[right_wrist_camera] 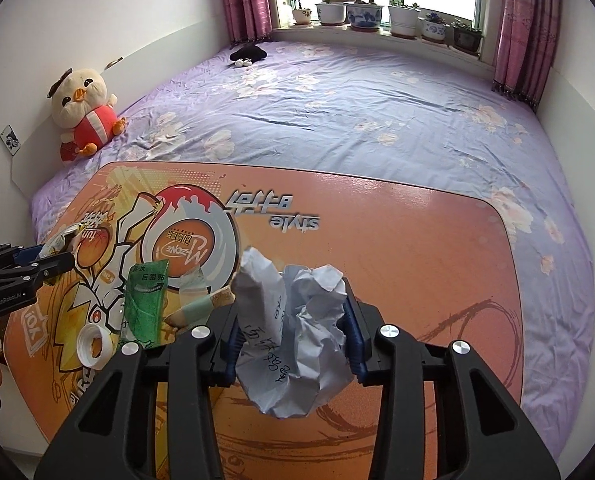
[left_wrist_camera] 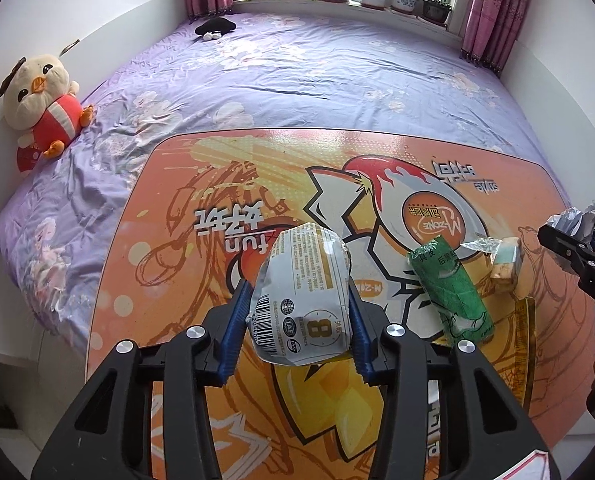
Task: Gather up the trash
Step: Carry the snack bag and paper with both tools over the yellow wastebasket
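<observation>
The silver snack wrapper sits pinched in the left tool, above the orange desk. The crumpled paper is clamped in the right tool, also over the desk. A green packet lies on the desk beside the wrapper.
</observation>
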`<state>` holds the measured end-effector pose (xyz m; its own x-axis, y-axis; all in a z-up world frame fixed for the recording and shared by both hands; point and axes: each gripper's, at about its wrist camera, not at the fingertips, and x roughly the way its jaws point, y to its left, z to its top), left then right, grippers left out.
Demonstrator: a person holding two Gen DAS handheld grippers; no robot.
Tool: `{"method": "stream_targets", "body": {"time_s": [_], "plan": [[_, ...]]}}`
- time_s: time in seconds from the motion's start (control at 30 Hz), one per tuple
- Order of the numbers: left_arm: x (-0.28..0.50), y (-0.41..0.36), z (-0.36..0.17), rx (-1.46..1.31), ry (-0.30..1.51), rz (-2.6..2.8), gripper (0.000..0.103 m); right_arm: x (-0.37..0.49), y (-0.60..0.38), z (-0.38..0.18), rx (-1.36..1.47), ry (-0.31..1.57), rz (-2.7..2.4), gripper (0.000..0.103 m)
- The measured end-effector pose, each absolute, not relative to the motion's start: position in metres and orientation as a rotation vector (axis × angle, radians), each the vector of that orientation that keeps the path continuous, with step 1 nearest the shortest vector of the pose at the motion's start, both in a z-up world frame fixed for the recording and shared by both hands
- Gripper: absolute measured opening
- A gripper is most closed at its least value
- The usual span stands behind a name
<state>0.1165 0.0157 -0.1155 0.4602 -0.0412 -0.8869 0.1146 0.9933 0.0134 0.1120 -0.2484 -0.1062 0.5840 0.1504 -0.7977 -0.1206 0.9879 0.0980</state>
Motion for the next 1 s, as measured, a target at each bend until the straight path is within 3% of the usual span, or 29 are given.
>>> {"method": "stream_targets", "body": {"time_s": [0.57, 1.0], "plan": [[0.006, 0.083, -0.082, -0.018, 1.052, -0.006, 0.045, 0.012, -0.179, -0.065, -0.042, 0.895, 0.348, 0.043], [-0.100, 0.169, -0.092, -0.150, 1.051, 0.119, 0.045, -0.051, -0.071, -0.061, -0.140, 0.906, 0.687, 0.044]]}}
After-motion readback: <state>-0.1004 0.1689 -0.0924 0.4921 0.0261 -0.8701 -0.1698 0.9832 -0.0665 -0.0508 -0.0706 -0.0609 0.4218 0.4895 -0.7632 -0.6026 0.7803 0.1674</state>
